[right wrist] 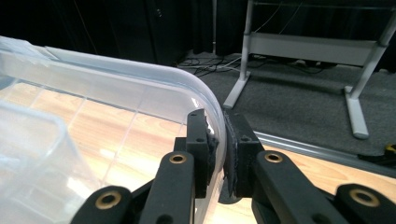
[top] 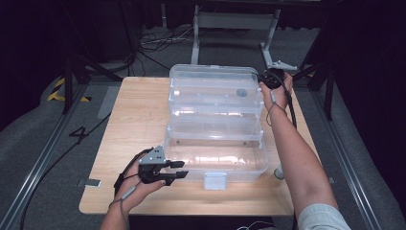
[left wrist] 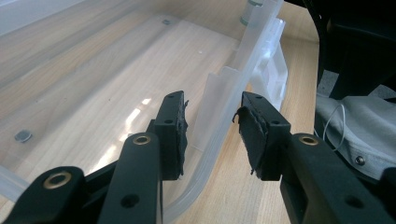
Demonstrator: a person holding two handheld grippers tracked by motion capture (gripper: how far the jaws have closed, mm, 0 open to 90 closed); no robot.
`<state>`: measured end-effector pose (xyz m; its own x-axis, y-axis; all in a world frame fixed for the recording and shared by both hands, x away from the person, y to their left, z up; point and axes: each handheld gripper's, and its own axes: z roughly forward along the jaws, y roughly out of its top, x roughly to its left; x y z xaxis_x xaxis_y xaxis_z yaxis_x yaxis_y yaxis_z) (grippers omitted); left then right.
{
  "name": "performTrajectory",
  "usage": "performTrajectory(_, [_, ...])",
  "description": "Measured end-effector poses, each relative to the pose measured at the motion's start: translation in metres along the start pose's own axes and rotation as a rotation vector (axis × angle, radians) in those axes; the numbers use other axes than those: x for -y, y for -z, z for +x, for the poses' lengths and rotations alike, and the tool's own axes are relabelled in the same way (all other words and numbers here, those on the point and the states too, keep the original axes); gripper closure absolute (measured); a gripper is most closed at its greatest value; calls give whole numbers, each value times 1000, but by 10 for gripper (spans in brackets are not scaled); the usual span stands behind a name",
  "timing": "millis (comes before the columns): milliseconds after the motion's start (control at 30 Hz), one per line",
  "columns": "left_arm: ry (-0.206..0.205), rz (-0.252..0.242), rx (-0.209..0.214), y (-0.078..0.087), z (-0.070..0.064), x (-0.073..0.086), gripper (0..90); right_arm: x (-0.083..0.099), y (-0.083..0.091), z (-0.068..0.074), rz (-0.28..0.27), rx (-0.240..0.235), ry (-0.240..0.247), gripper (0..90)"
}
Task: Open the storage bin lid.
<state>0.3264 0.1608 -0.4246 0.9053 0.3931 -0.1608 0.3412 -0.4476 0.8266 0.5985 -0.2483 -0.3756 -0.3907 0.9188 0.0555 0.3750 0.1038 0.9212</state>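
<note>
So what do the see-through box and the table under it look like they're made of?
The box: likely clear, glossy plastic; the tabletop shows through its walls and light glints off them. The table: pale wood or wood-look laminate, matte, with visible grain lines; which one is unclear.

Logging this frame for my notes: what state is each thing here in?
Clear tiered box: open, trays fanned out, looks empty.
Front latch: hanging loose, unfastened.
Left claw: open, jaws straddling the bottom tray's rim.
Right claw: shut on the lid's rear corner.
</note>
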Motion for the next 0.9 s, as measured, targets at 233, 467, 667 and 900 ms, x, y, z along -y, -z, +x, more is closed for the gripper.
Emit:
performTrajectory(233, [47,-40,27,1,3,3,636,5,-6,-3,13,-13,-7,818])
performTrajectory(467, [49,-30,20,1,2,2,630,9,-10,-5,17,-20,-19,817])
performTrajectory(667, [49,-29,20,1,2,2,630,13,-14,-7,27,-27,-39,815])
performTrajectory(900, [50,-29,19,1,2,2,630,20,-20,-9,46,-30,-67,815])
